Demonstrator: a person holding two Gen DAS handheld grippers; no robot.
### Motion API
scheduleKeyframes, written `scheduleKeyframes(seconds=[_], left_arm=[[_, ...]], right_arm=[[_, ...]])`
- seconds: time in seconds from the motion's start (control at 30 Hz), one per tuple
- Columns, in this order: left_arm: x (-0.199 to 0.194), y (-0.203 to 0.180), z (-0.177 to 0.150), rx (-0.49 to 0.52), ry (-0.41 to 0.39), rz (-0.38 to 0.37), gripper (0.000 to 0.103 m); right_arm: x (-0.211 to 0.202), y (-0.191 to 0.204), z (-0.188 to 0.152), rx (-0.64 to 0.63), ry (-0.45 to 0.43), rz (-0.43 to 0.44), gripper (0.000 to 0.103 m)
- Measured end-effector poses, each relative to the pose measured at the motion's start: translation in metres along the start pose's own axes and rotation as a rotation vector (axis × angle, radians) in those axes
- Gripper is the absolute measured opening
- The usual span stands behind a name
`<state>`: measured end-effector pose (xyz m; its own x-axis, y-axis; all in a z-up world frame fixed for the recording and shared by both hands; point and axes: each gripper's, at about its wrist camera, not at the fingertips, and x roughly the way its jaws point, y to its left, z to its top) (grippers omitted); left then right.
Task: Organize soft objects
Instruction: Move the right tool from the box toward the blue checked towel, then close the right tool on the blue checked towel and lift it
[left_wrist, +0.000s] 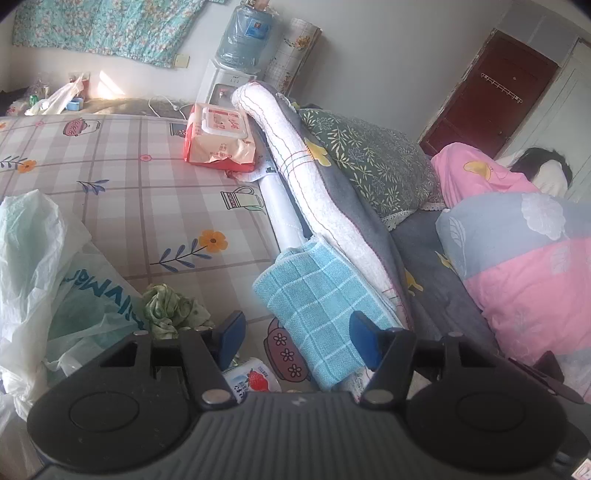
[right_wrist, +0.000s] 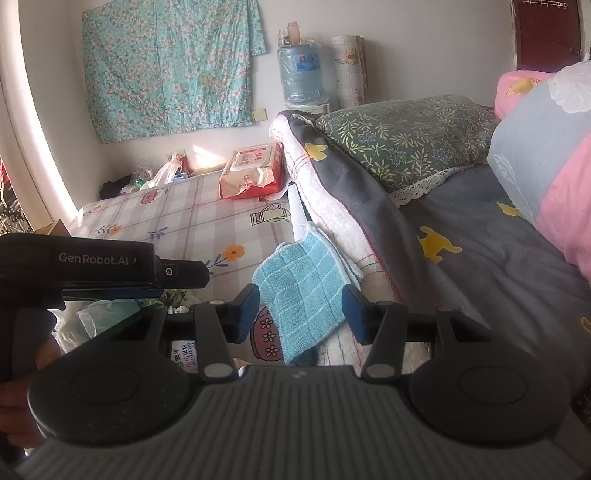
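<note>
A folded light-blue checked towel (left_wrist: 314, 302) (right_wrist: 303, 291) lies over the seam between the checked tablecloth (left_wrist: 140, 192) and the bed's edge. My left gripper (left_wrist: 297, 334) hovers just short of it, open, with the towel's near end showing between the blue pads (left_wrist: 232, 328), which do not touch it. My right gripper (right_wrist: 301, 312) is open too and frames the same towel from the bed side. A white blanket roll (left_wrist: 314, 184) and a grey sheet (right_wrist: 480, 258) run along the bed edge. A crumpled green cloth (left_wrist: 170, 310) lies by the left pad.
Plastic bags (left_wrist: 33, 258) crowd the near left. A red wet-wipes pack (left_wrist: 221, 140) sits further back, with a water dispenser (left_wrist: 243, 37) behind it. A green leaf-print pillow (right_wrist: 406, 136) and a pink-and-blue quilt (left_wrist: 524, 266) are on the bed; a person's dark hair (left_wrist: 543, 162) shows there. The left gripper's housing (right_wrist: 103, 258) is at left.
</note>
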<state>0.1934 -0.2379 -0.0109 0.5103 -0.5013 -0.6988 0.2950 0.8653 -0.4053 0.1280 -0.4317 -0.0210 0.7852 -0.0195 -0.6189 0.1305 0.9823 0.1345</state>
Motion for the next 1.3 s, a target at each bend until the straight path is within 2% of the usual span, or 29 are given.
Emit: scheduleKeyframes(seconds=[0.13, 0.33, 0.4, 0.43, 0.47, 0.5, 0.63, 0.8, 0.93, 0.97, 1.03, 1.1, 1.2, 1.3], left_arm=[[0.030, -0.003, 0.010, -0.032, 0.056, -0.013, 0.057], [0.071, -0.005, 0.022, -0.093, 0.139, -0.042, 0.056], [0.086, -0.004, 0.025, -0.115, 0.178, -0.054, 0.056], [0.095, -0.002, 0.027, -0.139, 0.207, -0.063, 0.056], [0.102, 0.000, 0.028, -0.158, 0.229, -0.069, 0.056], [0.108, 0.001, 0.029, -0.172, 0.251, -0.070, 0.057], [0.131, 0.005, 0.030, -0.224, 0.320, -0.014, 0.070], [0.143, 0.007, 0.035, -0.284, 0.340, -0.031, 0.081], [0.150, 0.005, 0.040, -0.299, 0.344, -0.022, 0.081], [0.151, 0.004, 0.040, -0.295, 0.340, -0.015, 0.078], [0.151, 0.000, 0.040, -0.283, 0.325, -0.005, 0.060], [0.154, -0.002, 0.040, -0.271, 0.337, 0.013, 0.028], [0.149, 0.002, 0.039, -0.271, 0.325, 0.002, 0.016], [0.132, 0.004, 0.038, -0.266, 0.296, -0.012, 0.015]], right_arm=[[0.036, -0.011, 0.011, -0.007, 0.032, -0.027, 0.039], [0.073, -0.029, 0.018, 0.015, 0.069, -0.040, 0.038], [0.082, -0.034, 0.018, 0.021, 0.083, -0.040, 0.033], [0.087, -0.036, 0.017, 0.027, 0.095, -0.037, 0.022], [0.090, -0.038, 0.016, 0.028, 0.099, -0.036, 0.017], [0.092, -0.039, 0.015, 0.028, 0.100, -0.032, 0.016], [0.094, -0.042, 0.012, 0.033, 0.114, -0.010, 0.012], [0.089, -0.032, 0.010, -0.037, 0.103, -0.005, 0.011], [0.089, -0.023, 0.007, -0.090, 0.105, 0.004, 0.010], [0.090, -0.022, 0.006, -0.097, 0.107, 0.003, 0.010], [0.090, -0.020, 0.004, -0.108, 0.111, 0.005, 0.010], [0.090, -0.016, 0.003, -0.117, 0.114, 0.008, 0.010], [0.085, -0.010, 0.003, -0.145, 0.108, 0.013, 0.011], [0.072, -0.004, 0.003, -0.169, 0.078, 0.023, 0.014]])
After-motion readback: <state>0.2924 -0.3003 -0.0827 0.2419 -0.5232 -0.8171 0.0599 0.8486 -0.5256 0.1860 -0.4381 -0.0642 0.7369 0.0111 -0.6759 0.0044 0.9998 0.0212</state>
